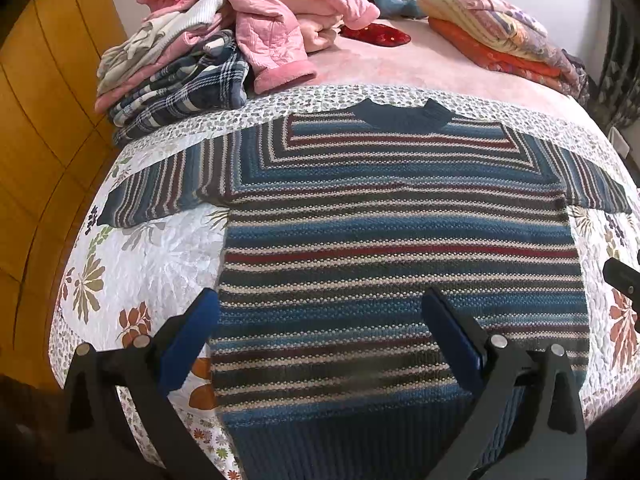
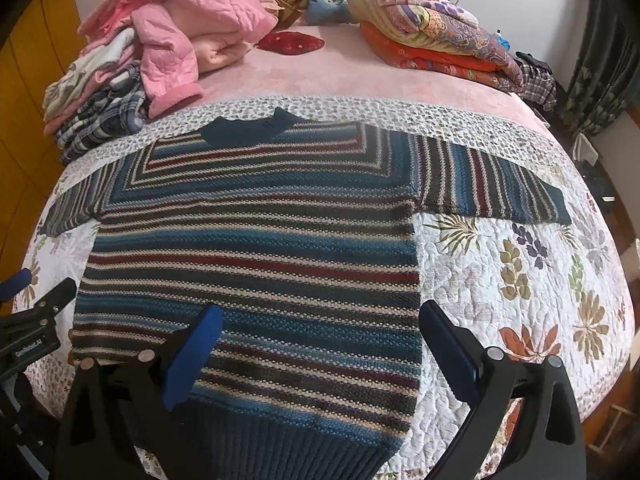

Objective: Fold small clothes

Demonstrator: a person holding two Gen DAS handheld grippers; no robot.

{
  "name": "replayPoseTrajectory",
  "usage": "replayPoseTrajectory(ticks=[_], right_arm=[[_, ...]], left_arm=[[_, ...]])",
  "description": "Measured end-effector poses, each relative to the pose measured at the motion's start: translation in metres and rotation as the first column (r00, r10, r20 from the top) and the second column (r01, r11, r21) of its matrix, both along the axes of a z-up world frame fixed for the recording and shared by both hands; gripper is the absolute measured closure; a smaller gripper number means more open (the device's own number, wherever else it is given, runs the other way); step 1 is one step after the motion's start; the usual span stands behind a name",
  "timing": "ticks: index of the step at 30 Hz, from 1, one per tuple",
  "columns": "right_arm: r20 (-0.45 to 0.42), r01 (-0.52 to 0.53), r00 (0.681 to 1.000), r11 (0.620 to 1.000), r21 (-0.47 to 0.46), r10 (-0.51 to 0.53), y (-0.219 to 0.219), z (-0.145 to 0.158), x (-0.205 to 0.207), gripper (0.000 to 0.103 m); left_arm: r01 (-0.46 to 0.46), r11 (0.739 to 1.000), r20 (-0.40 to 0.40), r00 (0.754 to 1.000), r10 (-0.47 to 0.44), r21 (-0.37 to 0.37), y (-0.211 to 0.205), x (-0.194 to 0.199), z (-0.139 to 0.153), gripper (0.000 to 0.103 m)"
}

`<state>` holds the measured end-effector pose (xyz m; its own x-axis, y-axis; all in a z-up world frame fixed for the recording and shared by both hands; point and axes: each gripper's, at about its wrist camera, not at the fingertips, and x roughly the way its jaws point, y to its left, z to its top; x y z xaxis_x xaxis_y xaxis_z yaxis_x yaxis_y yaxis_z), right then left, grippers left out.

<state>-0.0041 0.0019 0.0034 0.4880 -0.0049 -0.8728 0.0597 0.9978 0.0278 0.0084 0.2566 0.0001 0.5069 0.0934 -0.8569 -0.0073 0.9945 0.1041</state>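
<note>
A striped knitted sweater (image 1: 400, 232) in blue, red, cream and dark bands lies flat on the bed, collar at the far side, both sleeves spread out sideways. My left gripper (image 1: 320, 312) hovers open over its lower left part, its blue pads wide apart with nothing between them. The same sweater (image 2: 256, 248) fills the right wrist view, and my right gripper (image 2: 320, 328) stands open above its lower right edge, near the ribbed hem. The left gripper's black body (image 2: 32, 332) shows at the left edge of that view.
A floral quilt (image 2: 520, 272) covers the near half of the bed. A pile of pink and plaid clothes (image 1: 208, 40) sits at the far left, folded orange and patterned bedding (image 1: 504, 36) at the far right, a red item (image 1: 376, 34) between them. Wooden cabinets (image 1: 44, 100) stand left.
</note>
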Motion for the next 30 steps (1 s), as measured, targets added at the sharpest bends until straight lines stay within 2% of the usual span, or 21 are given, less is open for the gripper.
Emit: replayPoseTrajectory(ticks=[30], right_arm=[[0.002, 0.000, 1.000, 1.000, 0.003, 0.000, 0.0054, 0.0033, 0.0026, 0.004]], left_arm=[[-0.006, 1.000, 0.001, 1.000, 0.006, -0.002, 0.0017, -0.0001, 0.0018, 0.003]])
